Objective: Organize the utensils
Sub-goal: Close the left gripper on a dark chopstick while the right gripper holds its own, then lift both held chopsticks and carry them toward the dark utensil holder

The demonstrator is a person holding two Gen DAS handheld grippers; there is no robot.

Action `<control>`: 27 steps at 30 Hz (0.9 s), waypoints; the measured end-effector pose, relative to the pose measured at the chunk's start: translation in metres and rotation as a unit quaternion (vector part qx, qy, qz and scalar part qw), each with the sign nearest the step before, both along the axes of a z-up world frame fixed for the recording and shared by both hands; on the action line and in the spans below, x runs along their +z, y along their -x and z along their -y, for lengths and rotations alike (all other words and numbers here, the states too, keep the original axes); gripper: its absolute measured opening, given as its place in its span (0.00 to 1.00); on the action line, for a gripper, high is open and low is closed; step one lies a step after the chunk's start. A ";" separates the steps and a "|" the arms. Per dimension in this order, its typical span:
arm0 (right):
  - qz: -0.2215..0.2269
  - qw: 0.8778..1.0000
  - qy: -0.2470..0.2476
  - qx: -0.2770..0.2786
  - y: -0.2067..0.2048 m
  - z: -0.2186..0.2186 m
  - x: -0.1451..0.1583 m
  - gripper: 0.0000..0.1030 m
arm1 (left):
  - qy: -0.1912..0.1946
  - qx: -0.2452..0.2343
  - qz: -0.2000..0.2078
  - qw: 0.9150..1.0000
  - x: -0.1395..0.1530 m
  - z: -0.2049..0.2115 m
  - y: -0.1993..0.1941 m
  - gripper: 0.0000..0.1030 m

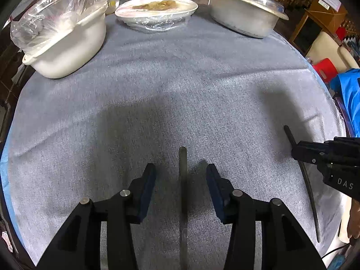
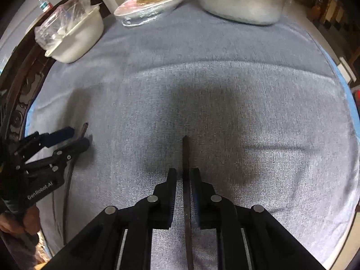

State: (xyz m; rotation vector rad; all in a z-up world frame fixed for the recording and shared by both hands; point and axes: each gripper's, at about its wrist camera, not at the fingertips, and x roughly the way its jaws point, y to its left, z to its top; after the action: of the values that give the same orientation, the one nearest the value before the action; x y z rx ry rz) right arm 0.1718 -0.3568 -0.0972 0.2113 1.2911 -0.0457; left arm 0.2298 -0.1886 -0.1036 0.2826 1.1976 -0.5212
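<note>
Two dark chopsticks lie on the grey tablecloth (image 1: 180, 67), roughly parallel. One chopstick (image 1: 182, 157) runs between the fingers of my left gripper (image 1: 181, 168), which is open and clear of it on both sides. The other chopstick (image 2: 185, 148) sits between the fingers of my right gripper (image 2: 183, 172), whose jaws stand narrowly apart, with a sliver of cloth showing beside the stick. In the left wrist view the right gripper (image 1: 294, 150) straddles that chopstick (image 1: 311, 193) near its far end. In the right wrist view the left gripper (image 2: 78, 137) is over its chopstick (image 2: 67, 180).
Along the far edge stand a white bowl with a plastic bag (image 1: 67, 45), a film-wrapped plate of food (image 1: 155, 9) and a lidded metal pot (image 1: 243, 15). A red stool (image 1: 326, 69) and blue fabric (image 1: 351, 94) lie beyond the right table edge. A hand (image 2: 22, 220) holds the left gripper.
</note>
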 end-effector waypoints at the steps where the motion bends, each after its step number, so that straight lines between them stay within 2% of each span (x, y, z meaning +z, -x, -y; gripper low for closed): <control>1: 0.003 1.000 0.000 0.002 0.001 0.000 0.000 0.13 | -0.007 0.002 0.008 1.000 0.000 -0.001 0.001 0.30; 2: 0.004 1.000 -0.001 0.000 0.002 0.000 0.000 0.07 | -0.013 0.005 0.013 1.000 0.001 -0.003 0.003 0.14; 3: 0.005 1.000 -0.004 -0.003 0.005 0.001 0.000 0.07 | -0.010 0.009 0.012 1.000 0.001 -0.007 0.003 0.07; 4: 0.008 1.000 -0.016 -0.008 0.007 0.004 0.001 0.07 | -0.001 0.014 0.004 1.000 0.001 -0.010 0.002 0.05; 6: 0.016 0.999 -0.034 -0.010 0.014 0.006 0.002 0.07 | 0.013 0.028 -0.007 1.000 0.002 -0.021 0.004 0.05; 12: 0.069 0.997 -0.045 -0.004 0.046 0.005 0.030 0.07 | 0.036 0.050 0.012 0.998 0.020 -0.049 0.028 0.05; 18: 0.141 0.989 -0.046 -0.003 0.080 0.008 0.071 0.07 | 0.069 0.065 0.072 0.993 0.067 -0.073 0.072 0.05; 22: 0.184 0.982 -0.046 -0.006 0.101 0.009 0.092 0.07 | 0.093 0.078 0.128 0.984 0.105 -0.090 0.102 0.05; 24: 0.210 0.977 -0.046 -0.011 0.120 0.008 0.104 0.07 | 0.101 0.086 0.151 0.980 0.117 -0.097 0.106 0.05; 27: 0.246 0.968 -0.046 -0.019 0.149 0.005 0.121 0.07 | 0.119 0.101 0.183 0.971 0.139 -0.116 0.132 0.05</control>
State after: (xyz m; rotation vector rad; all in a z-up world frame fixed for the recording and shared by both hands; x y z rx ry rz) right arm 0.0230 -0.3620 0.0235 0.3064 0.7932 0.0339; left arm 0.0981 -0.0726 0.0358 0.0438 0.7854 -0.4078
